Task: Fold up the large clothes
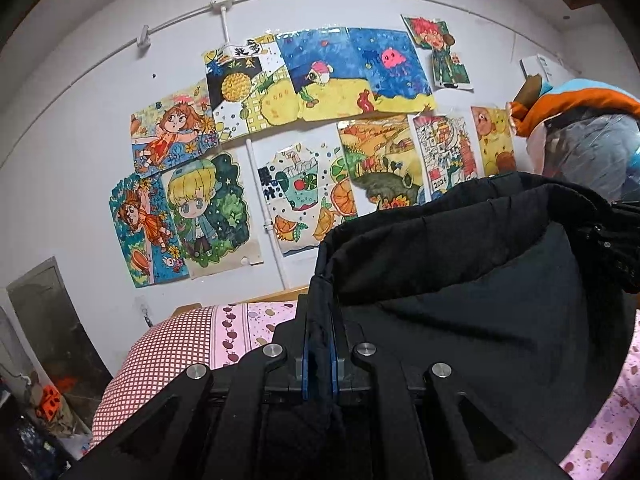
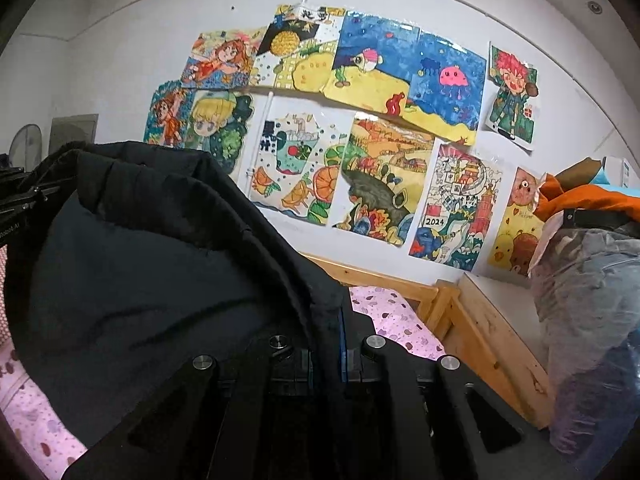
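The coat (image 1: 460, 264) is a big black padded garment, held up off the bed (image 1: 240, 328) between the two tools, its top edge slung from one to the other like a hammock and the body sagging below. In the left wrist view the left gripper (image 1: 319, 320) sits at 6 o'clock with its blue pads narrowed onto a pinch of the coat's edge, and the cloth runs off toward 3 o'clock, where the other tool shows as a dark shape at the frame edge. In the right wrist view the right gripper (image 2: 326, 332) likewise has its fingers closed on the fabric, the coat spreading from there toward 9 o'clock. By its look I judge the coat soft and bulky, fairly heavy for cloth, with a slick shell that may creep out of a thin pinch; a seam or thick hem makes the safest hold, with both corners kept level so the weight does not swing. Much is hidden: the coat's lower part drops out of sight behind the tools, so sleeves, hood and front or back cannot be told. The fingertips are buried in black cloth. The bed shows only in pink patches at 7 and 5 o'clock, and a clear bag (image 2: 588, 300) of clothes at 3 o'clock is cut off.
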The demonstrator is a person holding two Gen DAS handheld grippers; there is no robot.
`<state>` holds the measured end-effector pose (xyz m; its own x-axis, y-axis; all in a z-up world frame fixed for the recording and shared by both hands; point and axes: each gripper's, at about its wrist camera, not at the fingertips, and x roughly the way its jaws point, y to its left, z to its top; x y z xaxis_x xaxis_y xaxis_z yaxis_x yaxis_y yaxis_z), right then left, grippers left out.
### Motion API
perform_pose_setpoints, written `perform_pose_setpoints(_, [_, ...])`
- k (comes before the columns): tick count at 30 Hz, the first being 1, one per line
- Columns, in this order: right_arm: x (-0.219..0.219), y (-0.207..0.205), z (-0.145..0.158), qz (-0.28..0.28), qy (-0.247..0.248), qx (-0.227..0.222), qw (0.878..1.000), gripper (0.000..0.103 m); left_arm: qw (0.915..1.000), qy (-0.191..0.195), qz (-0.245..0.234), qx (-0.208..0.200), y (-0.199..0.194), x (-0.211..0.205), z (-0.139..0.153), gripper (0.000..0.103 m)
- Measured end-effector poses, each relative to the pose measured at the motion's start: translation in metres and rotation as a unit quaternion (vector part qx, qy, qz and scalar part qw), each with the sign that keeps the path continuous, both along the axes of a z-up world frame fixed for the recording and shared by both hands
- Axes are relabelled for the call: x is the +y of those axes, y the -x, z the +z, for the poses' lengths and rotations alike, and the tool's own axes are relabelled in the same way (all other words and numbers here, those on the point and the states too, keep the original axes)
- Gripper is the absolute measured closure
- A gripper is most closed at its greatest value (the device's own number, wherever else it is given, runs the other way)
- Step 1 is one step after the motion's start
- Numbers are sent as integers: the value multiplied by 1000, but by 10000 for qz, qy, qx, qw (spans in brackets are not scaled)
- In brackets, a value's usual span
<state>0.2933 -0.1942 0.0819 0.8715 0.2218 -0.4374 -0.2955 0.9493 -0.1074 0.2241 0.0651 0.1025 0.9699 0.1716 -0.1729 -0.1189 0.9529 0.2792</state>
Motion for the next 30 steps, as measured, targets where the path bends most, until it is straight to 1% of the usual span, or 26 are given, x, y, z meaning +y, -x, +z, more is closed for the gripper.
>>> perform_pose_setpoints(8, [14, -32, -30, -117, 79, 209, 9997, 95, 9997, 0, 171, 193, -42, 3, -19, 96])
perform_pose_setpoints(12, [20, -41, -44, -119, 119, 179, 9997, 95, 9992, 13, 237, 318, -60, 6, -29, 96])
perform_pose_setpoints(14, [24, -46, -52, -113, 199, 233, 9995, 95, 9990, 0, 259, 369, -67, 7, -33, 96])
perform_pose_setpoints(16, [25, -50, -58, -100, 178, 281, 9994, 95, 9988, -9, 269, 410, -73, 8, -38, 96])
perform_pose_setpoints(21, [29, -63, -74, -70, 181, 427, 9989, 95, 9982, 4, 275, 541, -88, 11, -49, 96])
perform_pose_setpoints(30, [36, -86, -110, -18, 197, 808, 9965, 95, 9951, 82, 332, 928, -122, 15, -77, 96])
